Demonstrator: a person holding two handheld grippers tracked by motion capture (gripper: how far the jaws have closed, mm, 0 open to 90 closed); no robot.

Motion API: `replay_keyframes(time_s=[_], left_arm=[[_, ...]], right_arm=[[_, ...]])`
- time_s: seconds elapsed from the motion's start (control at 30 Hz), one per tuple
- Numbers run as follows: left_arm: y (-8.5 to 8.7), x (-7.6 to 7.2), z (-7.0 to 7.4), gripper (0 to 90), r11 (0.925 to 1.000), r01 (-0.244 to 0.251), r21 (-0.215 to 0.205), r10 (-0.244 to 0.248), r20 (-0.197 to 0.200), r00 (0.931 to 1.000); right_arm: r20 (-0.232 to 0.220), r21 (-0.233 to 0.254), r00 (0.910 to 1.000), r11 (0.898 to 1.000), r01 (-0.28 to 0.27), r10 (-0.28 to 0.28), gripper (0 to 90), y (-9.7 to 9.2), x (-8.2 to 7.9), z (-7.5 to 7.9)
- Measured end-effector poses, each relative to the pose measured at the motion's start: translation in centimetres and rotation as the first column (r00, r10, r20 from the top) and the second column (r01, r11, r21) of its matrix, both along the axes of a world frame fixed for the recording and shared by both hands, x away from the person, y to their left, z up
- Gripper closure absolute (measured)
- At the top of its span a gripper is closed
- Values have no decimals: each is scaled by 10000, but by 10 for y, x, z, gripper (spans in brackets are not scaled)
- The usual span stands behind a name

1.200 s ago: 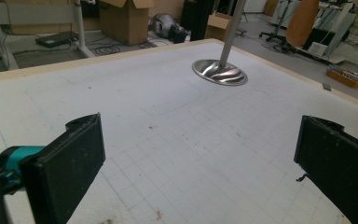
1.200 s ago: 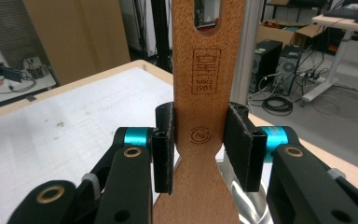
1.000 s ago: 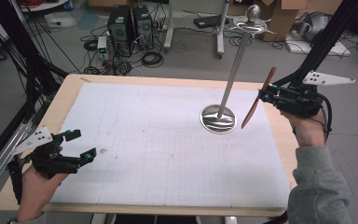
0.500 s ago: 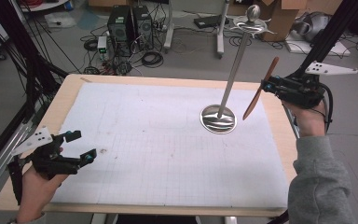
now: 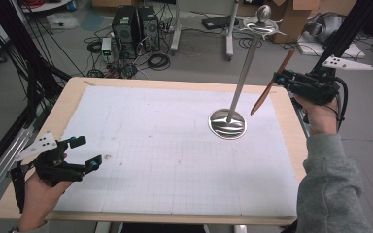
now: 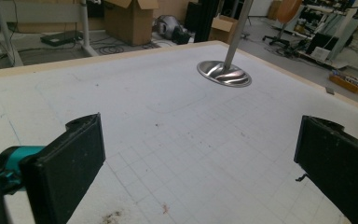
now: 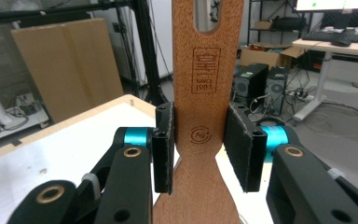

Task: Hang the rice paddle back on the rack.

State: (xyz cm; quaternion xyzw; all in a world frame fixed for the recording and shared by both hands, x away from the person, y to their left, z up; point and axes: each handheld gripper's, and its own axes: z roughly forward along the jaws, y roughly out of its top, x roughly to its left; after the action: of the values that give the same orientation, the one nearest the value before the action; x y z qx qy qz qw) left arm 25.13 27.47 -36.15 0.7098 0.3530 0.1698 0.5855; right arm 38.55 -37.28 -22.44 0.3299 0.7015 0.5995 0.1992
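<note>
The wooden spatula (image 5: 272, 82) is held in the air over the far right corner of the tabletop (image 5: 68, 104), just to the right of the metal stand (image 5: 228, 123) and clear of it. Its long axis runs steeply: one end points up and away toward the floor beyond the table, the other slants down and left toward the stand's round base, stopping above the white grid sheet (image 5: 175, 160) without touching it. In the right gripper view the slotted, stamped part of the spatula (image 7: 208, 70) rises straight up from between the jaws, which are closed on its narrow waist, one pad on each edge. The right gripper (image 5: 280, 79) lies roughly level, pointing left across the table edge, with the person's right hand (image 5: 320, 114) under its body and the grey sleeve (image 5: 330, 189) coming up from the bottom right. The left gripper (image 5: 88, 151) rests low at the near left corner, pointing right along the sheet, held by the left hand (image 5: 41, 187); its jaws stand wide apart with nothing between them.
</note>
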Motion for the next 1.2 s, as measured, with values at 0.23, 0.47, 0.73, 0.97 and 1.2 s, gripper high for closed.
replay_keyframes(time_s=[0.23,0.47,0.73,0.97,1.2], left_arm=[[0,1,-1,22,10000,-42,57,42,-47,10000],[-1,1,-1,22,9998,190,-24,-190,-30,9998],[-3,0,-1,22,9980,618,-91,-617,126,9980],[-1,0,-1,22,9990,449,-67,-449,89,9990],[-1,0,-1,22,9993,368,-82,-367,72,9993]], right_arm=[[147,-375,9998,9992,138,-133,649,-3,4,9],[148,-438,9998,9989,162,-156,649,-3,7,19],[126,-26,9998,9999,120,-120,649,-4,11,24],[122,-45,9998,9999,167,-166,649,-3,15,28],[188,166,9996,9997,196,-199,649,-1,17,29]])
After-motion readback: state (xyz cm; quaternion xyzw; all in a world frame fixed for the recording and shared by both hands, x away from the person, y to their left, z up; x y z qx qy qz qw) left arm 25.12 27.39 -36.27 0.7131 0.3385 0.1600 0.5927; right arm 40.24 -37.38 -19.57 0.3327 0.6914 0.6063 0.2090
